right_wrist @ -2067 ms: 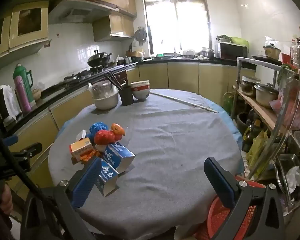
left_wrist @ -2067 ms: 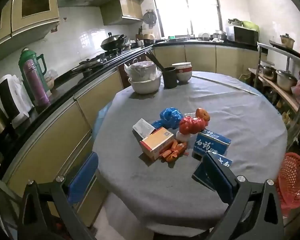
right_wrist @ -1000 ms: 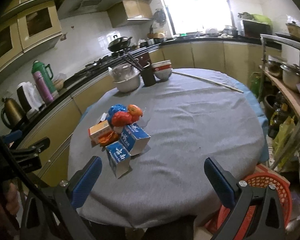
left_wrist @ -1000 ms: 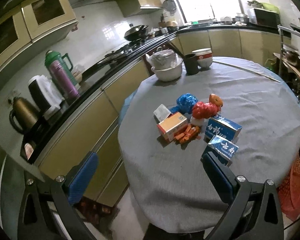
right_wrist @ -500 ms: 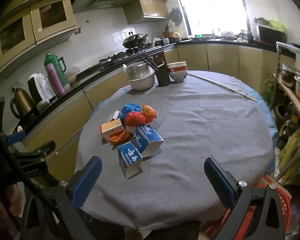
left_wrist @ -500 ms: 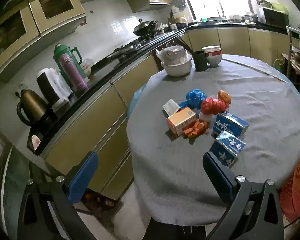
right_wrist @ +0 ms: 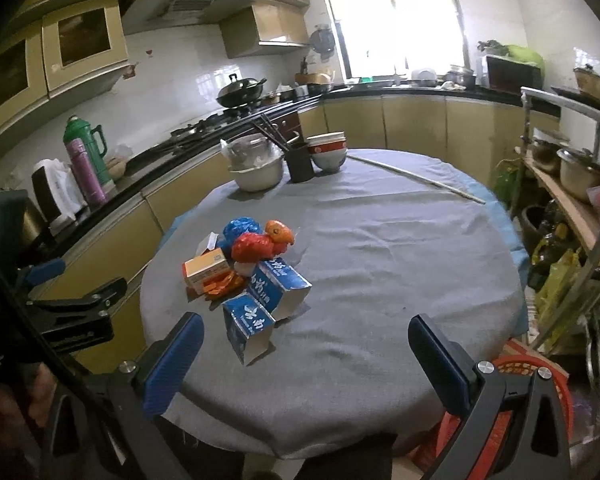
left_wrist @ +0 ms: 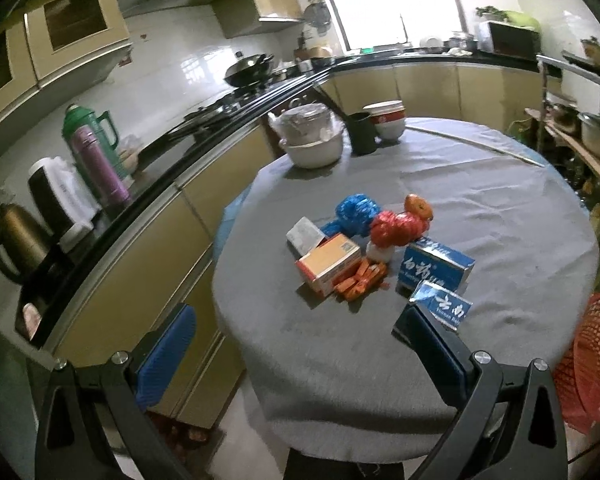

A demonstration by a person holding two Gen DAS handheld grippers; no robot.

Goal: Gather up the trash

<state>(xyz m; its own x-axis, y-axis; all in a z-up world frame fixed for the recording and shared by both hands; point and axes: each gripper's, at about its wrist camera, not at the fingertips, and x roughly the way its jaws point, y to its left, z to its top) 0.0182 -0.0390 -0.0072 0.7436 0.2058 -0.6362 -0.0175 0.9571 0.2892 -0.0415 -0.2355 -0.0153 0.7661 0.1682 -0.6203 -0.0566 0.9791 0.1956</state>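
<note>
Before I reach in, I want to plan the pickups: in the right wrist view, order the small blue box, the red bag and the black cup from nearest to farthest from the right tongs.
1. Small blue box, just ahead of the right tongs, left of centre.
2. Red bag, mid-table in the pile.
3. Black cup, at the far edge.

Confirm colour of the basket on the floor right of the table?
Red mesh basket, clearest in the left wrist view.

Matt grey cloth on table (right_wrist: 380,264), glossy crinkled plastic bags (left_wrist: 396,227), printed cardboard boxes (left_wrist: 436,266)
</note>
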